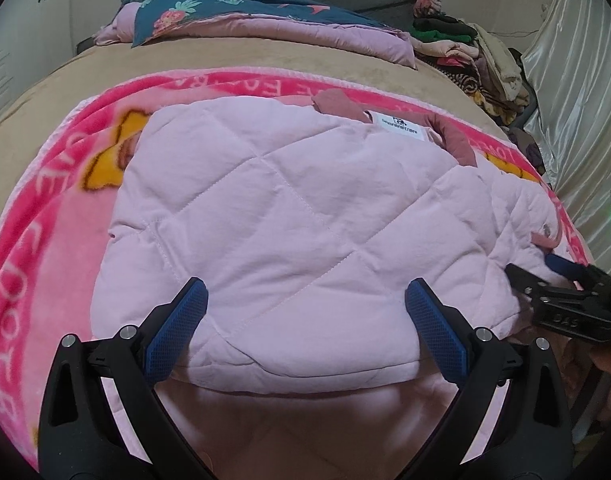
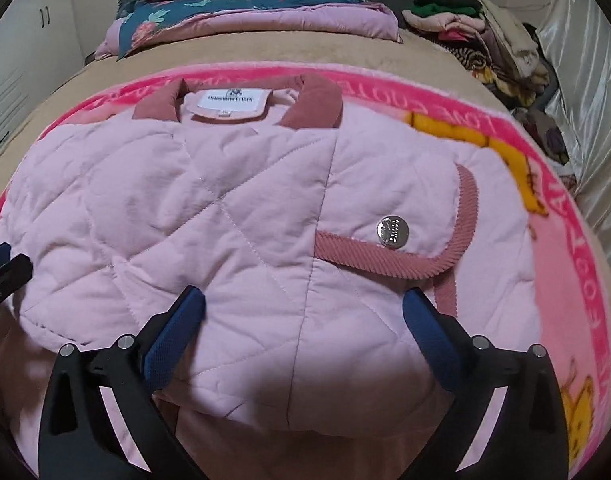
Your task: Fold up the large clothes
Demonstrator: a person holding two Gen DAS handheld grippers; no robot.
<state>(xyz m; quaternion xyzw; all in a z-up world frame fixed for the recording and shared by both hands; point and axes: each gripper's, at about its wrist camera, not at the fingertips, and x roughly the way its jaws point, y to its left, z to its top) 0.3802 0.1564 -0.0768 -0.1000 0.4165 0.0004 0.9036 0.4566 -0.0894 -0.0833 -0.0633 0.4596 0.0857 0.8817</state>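
My left claw (image 1: 305,320) points steeply downward, its two blue-padded fingers (image 1: 177,332) spread wide with nothing pressed between the pads. My right claw (image 2: 303,330) tilts down much the same, fingers (image 2: 427,336) splayed as wide as they go and gripping nothing. From the left wrist view, the right claw's black frame sits low at the right edge, close beside my left.
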